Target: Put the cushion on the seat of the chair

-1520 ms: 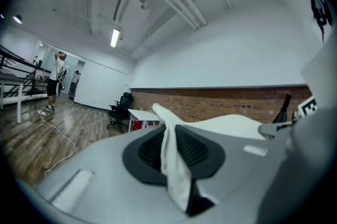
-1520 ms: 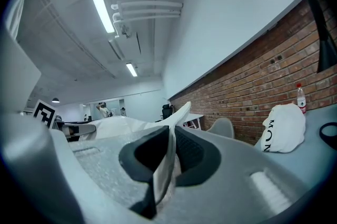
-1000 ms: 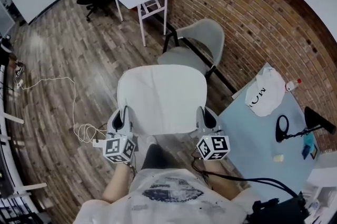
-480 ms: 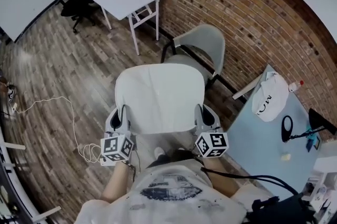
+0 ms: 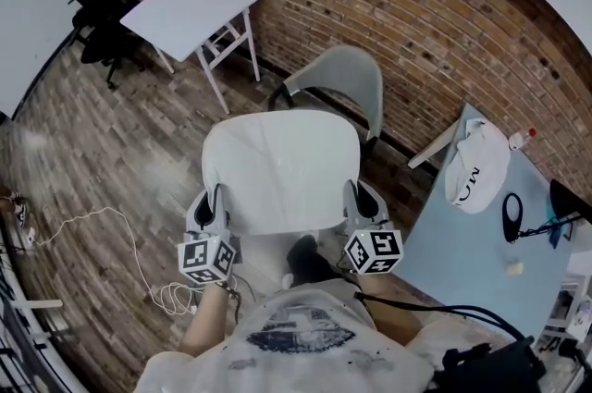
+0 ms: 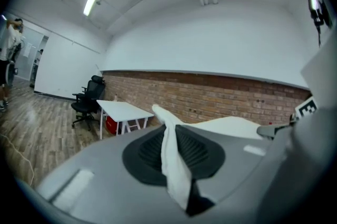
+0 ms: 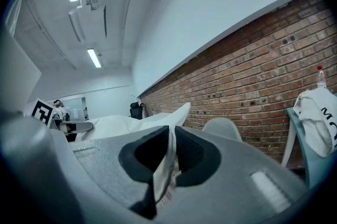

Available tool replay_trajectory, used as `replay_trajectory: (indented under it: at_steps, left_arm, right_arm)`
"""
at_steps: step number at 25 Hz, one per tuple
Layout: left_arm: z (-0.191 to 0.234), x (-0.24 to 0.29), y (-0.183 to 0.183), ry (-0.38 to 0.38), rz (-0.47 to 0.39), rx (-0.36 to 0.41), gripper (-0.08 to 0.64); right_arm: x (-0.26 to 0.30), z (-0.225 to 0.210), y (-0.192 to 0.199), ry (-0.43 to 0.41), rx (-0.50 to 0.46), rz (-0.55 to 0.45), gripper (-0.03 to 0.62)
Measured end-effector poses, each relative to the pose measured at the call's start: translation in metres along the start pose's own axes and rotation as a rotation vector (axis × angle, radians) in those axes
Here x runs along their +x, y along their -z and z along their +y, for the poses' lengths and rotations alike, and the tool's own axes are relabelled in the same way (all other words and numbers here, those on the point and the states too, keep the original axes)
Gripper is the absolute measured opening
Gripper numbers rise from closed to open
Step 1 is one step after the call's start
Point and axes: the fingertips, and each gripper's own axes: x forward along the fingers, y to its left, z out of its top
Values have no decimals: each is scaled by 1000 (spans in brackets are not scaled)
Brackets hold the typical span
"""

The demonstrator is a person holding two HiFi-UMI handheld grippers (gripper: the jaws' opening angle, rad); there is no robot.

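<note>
Cushion [image 5: 280,169] now closer to chair [image 5: 344,77], between left claw [image 5: 211,202] and right claw [image 5: 359,200]; each pinches its edge

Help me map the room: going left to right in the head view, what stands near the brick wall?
Black office chair → white table → grey chair → white cloth with black print.

You hold the white cushion [image 5: 280,169] flat and level, its left edge pinched between the fingers of your left gripper [image 5: 219,200], its right edge in your right gripper [image 5: 354,195]. The grey chair [image 5: 344,79] stands upright just beyond your fingertips, its seat partly hidden by the cushion.
</note>
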Motion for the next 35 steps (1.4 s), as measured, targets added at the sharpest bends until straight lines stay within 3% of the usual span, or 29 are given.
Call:
replay_trajectory:
  at_steps: [10,16,25,35]
  left_arm:
    - [-43,168,-15,122,60,60,38]
    - [-74,239,-15,182,98,88,38]
    - [-95,306,-3,285,164,107,40]
    - [-85,379,32,471,262,104,40]
  right_arm:
    - [82,-102,-24,126,66,-25,30]
    - [104,-154,-31,190,91,-19,31]
    - [118,-191,-28,302,120,-11,31]
    - [141,-195,6,519,138,20,31]
